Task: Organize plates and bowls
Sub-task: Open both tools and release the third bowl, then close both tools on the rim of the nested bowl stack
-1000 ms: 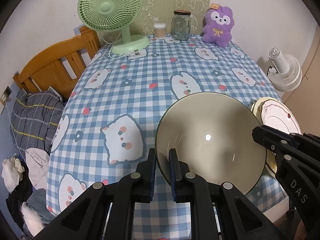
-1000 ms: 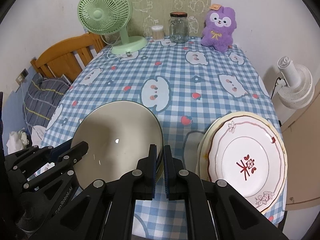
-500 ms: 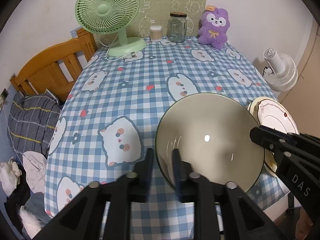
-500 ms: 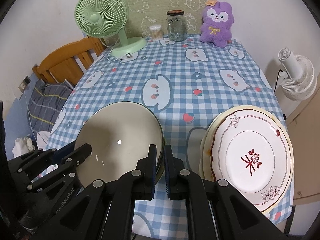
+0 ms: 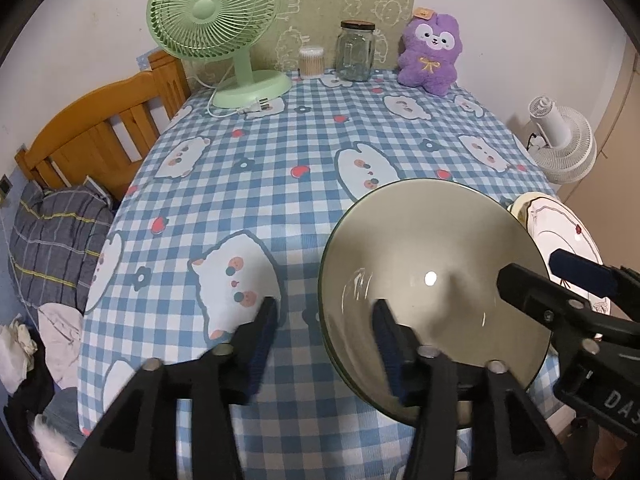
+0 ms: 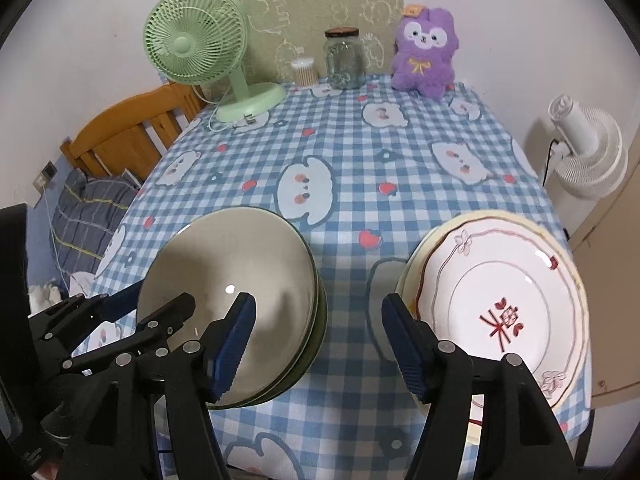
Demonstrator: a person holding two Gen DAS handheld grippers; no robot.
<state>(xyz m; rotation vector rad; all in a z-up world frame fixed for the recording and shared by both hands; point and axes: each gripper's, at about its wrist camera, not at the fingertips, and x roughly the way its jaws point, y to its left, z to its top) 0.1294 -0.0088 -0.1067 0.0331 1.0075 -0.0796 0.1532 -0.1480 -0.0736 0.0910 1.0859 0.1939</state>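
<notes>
the worktop [image 6: 340, 152] wears a blue-and-white checked cloth printed with cat faces, and everything below is placed from the stacked bowls [image 6: 240, 280] near its front edge. the bowls are grey-green, nested one in another, the top one empty with a light glinting in it. to their right, apart from them, lies a stack of plates [image 6: 500, 304]; the top plate is white with a red mark at its middle and a thin patterned rim. far behind the bowls, along the wall, stand a green fan [image 6: 200, 52], a purple plush toy [image 6: 424, 52], a glass jar [image 6: 344, 60] and a small tub of cotton swabs [image 6: 304, 72]. behind and left of the bowls, off the worktop, is a wooden bed frame [image 5: 100, 136].

the left gripper [image 5: 324, 332] is opening; its fingers straddle the bowls' left rim, one inside, one outside, neither pressing it. the right gripper [image 6: 318, 332] is opening too, straddling the right rim with its pads clear, holding nothing.
</notes>
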